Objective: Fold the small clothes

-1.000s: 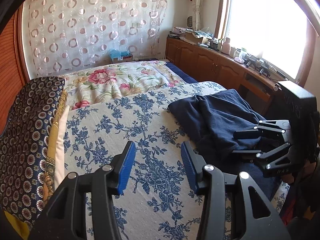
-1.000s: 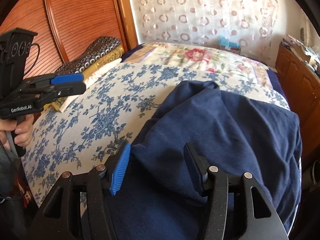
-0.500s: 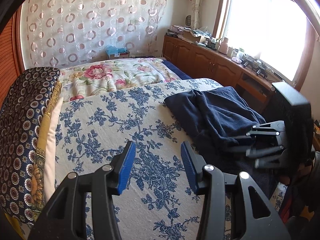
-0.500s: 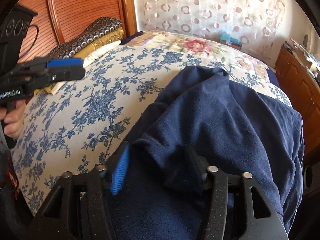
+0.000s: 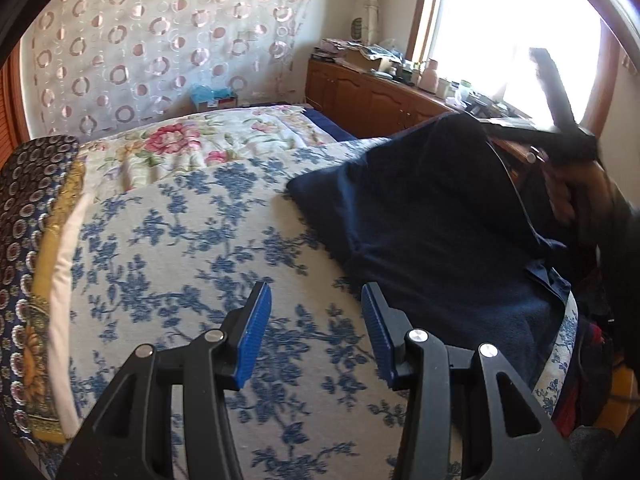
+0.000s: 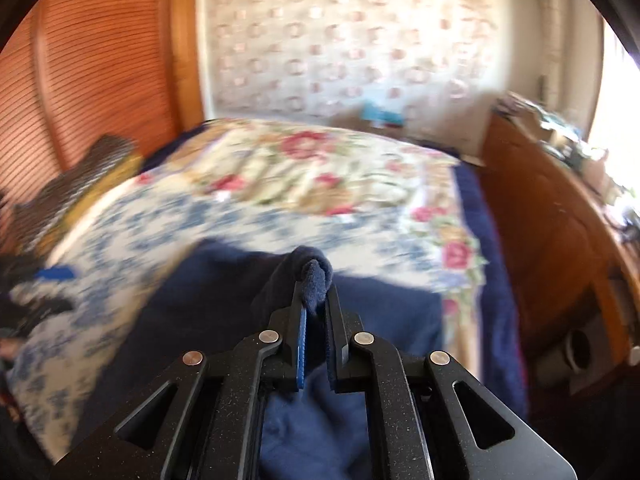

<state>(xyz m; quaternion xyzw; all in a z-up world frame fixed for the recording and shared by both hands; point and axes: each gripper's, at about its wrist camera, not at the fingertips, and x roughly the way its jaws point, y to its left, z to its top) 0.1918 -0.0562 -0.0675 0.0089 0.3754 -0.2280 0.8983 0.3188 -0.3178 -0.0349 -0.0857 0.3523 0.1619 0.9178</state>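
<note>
A dark navy garment (image 5: 432, 216) lies on the right side of the bed, one part lifted up toward the window. My right gripper (image 6: 314, 292) is shut on a bunched fold of the navy garment (image 6: 316, 276) and holds it above the bed; it shows in the left wrist view (image 5: 560, 136) at the raised cloth edge. My left gripper (image 5: 316, 320) is open and empty, hovering over the blue floral bedspread (image 5: 192, 240), just left of the garment.
Folded patterned bedding (image 5: 28, 240) is stacked at the bed's left edge. A pink floral quilt (image 5: 192, 140) lies farther back. A wooden cabinet with clutter (image 5: 380, 92) runs along the right under the window. A wooden headboard (image 6: 88, 64) stands at the left.
My right gripper has shut on the navy garment and lifted it up off the bed. The left gripper stayed open, shifting slightly toward the garment.
</note>
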